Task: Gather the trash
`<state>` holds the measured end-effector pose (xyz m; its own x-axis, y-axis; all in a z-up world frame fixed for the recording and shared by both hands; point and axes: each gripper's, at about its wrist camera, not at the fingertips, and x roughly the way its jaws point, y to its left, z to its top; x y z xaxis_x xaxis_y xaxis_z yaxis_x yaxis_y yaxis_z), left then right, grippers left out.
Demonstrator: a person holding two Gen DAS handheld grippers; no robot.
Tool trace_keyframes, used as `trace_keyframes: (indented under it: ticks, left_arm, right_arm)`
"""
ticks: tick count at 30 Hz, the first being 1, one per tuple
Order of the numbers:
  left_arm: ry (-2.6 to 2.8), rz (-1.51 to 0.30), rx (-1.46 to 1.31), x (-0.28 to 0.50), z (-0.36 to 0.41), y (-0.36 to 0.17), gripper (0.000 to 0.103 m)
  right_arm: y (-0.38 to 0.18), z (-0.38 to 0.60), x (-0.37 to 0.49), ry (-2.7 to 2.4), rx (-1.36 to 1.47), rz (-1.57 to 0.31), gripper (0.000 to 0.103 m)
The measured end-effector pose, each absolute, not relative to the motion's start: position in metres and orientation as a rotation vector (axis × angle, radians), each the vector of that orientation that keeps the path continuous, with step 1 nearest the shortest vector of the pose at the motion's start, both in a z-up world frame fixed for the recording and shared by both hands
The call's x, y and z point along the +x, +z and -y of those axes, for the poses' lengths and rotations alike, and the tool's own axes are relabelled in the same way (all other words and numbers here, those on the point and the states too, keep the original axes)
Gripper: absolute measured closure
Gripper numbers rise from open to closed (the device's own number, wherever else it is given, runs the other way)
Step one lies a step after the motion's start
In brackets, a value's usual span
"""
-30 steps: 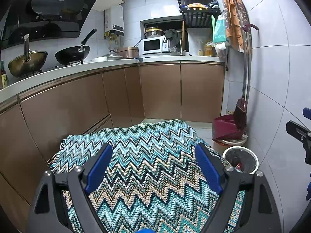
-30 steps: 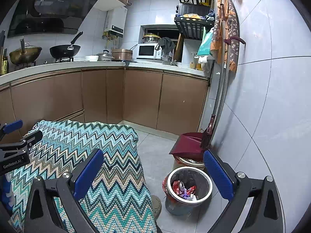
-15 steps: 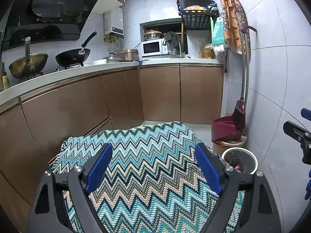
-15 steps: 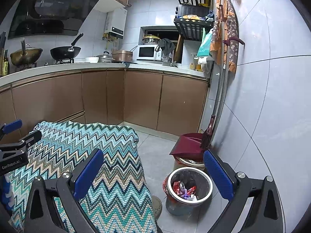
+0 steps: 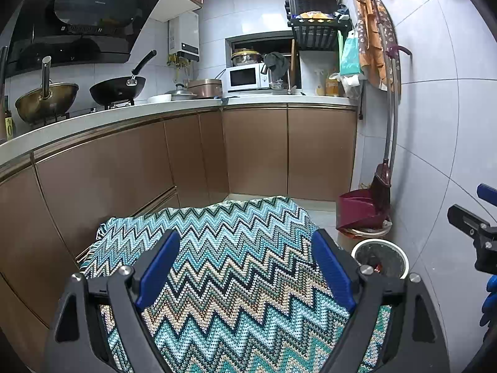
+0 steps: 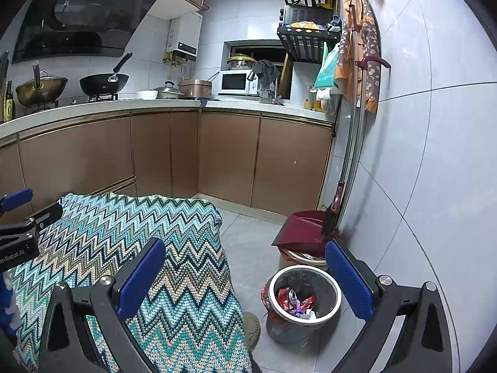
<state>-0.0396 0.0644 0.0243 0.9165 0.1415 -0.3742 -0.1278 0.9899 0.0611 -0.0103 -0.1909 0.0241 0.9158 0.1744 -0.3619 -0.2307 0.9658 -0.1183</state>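
Both tools empty, jaws spread wide. Left gripper (image 5: 245, 267) hangs over the zigzag-knit cloth (image 5: 236, 248) that covers a raised surface; nothing lies on the cloth that I can see. Right gripper (image 6: 245, 276) sits off the cloth's right edge, looking down toward the floor; its left finger (image 6: 141, 275) overlaps the cloth (image 6: 174, 248) in view, its right finger (image 6: 349, 276) overlaps the wall side.

Trash bin (image 6: 303, 303) stands on the grey tile floor just beside the cloth's hanging edge, between the right gripper's fingers in view. Lined with a dark bag, red and mixed wrappers (image 6: 293, 300) inside. In the left view only the bin (image 5: 380, 258) rim and dark inside show.

Just behind the bin: a maroon dustpan (image 6: 303, 230) resting on a basin, broom (image 6: 332, 214) leaning on the tiled wall. Farther: brown cabinets (image 6: 230, 155), white counter, microwave (image 6: 236, 82), wok (image 6: 104, 82) on the stove.

Step, as a guess: loose trash looks already binned, no stray item visible. Next move likely calls for the right gripper to drop toward the bin rim and take the bag edge, or for a search for leftover litter. Cannot tell which.
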Motion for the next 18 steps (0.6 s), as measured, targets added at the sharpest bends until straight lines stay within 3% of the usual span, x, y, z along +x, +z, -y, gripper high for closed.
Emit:
trace_keyframes:
  ticks: [18]
  left_arm:
    - [0.133,-0.414,0.028,-0.0375,-0.0621,0.0195,0.017]
  right_arm:
    - [0.0195,0.1888,-0.0111,0.208,-0.158,-0.361,0.0]
